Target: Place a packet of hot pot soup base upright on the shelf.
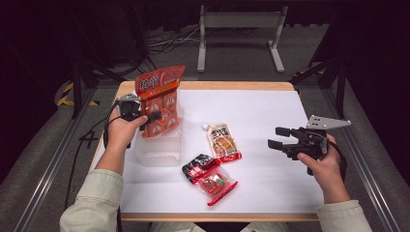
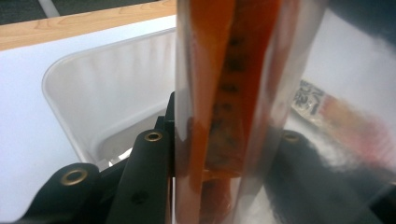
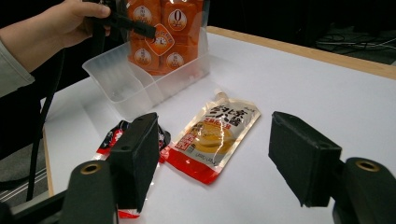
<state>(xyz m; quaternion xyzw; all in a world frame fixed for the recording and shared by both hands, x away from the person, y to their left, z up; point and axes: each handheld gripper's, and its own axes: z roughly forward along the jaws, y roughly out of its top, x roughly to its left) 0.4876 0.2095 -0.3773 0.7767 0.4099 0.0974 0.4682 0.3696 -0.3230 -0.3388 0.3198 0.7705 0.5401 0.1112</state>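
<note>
Pinching the orange snack bag [image 1: 159, 104] between closed jaws, left gripper [image 1: 145, 117] holding it upright, long axis vertical, header up, bottom edge inside the clear plastic bin [image 1: 159, 152] at the table's left. Right gripper [image 1: 280, 137] hovering with jaws spread, empty, well apart, facing the sauce pouch [image 3: 215, 135] lying flat, spout pointing away.

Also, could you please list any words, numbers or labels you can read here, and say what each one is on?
"0": on a small orange pack inside the big orange bag clamped in the left tool.
Bag header: large white characters, too blurred to read.
Spout pouch: bold black characters, not legible.
Black-red packet: white print, too small.
Clear red packet: nothing readable.
</note>
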